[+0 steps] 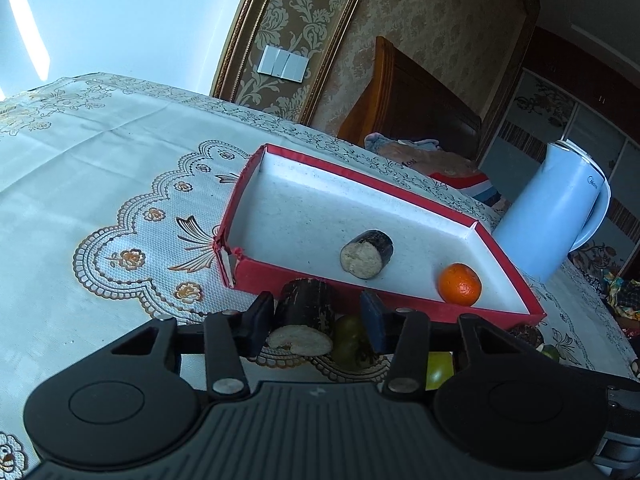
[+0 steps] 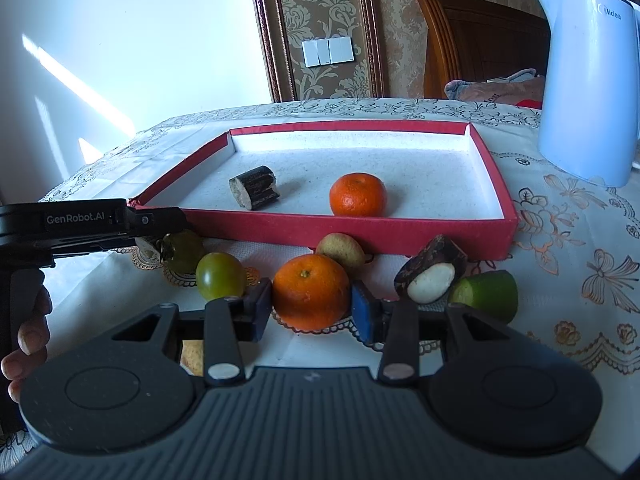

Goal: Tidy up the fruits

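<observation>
My left gripper (image 1: 316, 320) straddles a dark sugarcane piece (image 1: 306, 308) on the cloth in front of the red tray (image 1: 260, 276). Its left pad is against the cane and a gap shows at the right pad, where a green fruit (image 1: 352, 340) sits. My right gripper (image 2: 311, 312) is shut on an orange (image 2: 312, 292) that rests on the table. Inside the red tray (image 2: 400, 236) lie a cane piece (image 2: 254, 192) and a second orange (image 2: 358, 194). The right wrist view shows the left gripper (image 2: 168, 224) at the tray's near left corner.
A green tomato (image 2: 220, 276), a beige fruit (image 2: 342, 250), another cane piece (image 2: 430, 276) and a cut green fruit (image 2: 486, 294) lie before the tray. A pale blue kettle (image 2: 580, 80) stands at the right. A hand (image 2: 28, 336) holds the left gripper's handle.
</observation>
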A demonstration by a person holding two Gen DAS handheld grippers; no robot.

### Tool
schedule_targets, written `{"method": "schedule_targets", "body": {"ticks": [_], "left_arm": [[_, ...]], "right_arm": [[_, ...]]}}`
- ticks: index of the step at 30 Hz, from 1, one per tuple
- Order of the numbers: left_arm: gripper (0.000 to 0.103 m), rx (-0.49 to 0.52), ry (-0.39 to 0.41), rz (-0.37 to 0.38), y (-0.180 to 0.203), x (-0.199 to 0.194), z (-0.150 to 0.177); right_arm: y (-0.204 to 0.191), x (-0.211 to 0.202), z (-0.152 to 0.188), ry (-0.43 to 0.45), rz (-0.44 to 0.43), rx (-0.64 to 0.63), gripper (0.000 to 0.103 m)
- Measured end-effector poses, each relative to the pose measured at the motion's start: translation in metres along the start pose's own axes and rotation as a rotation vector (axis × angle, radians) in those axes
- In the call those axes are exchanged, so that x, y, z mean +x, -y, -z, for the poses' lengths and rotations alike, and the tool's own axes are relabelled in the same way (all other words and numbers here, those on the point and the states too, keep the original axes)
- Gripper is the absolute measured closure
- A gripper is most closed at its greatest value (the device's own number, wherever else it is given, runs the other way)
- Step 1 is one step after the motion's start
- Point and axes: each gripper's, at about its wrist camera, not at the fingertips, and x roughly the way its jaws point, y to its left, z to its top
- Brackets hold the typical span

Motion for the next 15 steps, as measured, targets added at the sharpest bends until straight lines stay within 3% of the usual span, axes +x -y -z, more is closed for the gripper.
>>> {"method": "schedule_targets", "body": {"ticks": [1, 3, 9, 15], "left_arm": [[0.072, -0.007, 0.011, -0.024, -0.001, -0.003, 0.0], [0.072, -0.04, 0.003, -0.011, -0.009, -0.003, -0.001], [0.072, -0.015, 0.02, 0.007, -0.008, -0.013, 0.0], [0.072, 0.112, -0.009, -0.009, 0.003, -0.017, 0.007]], "right_arm": [[0.0, 0.0, 0.0, 0.001, 0.0, 0.0, 0.064], [0.0, 0.0, 0.0, 0.001, 0.0, 0.0, 0.064], [0.0, 0.0, 0.0, 0.001, -0.002, 0.003, 0.064], [0.0, 0.0, 0.0, 0.001, -0.002, 0.004, 0.064]]}}
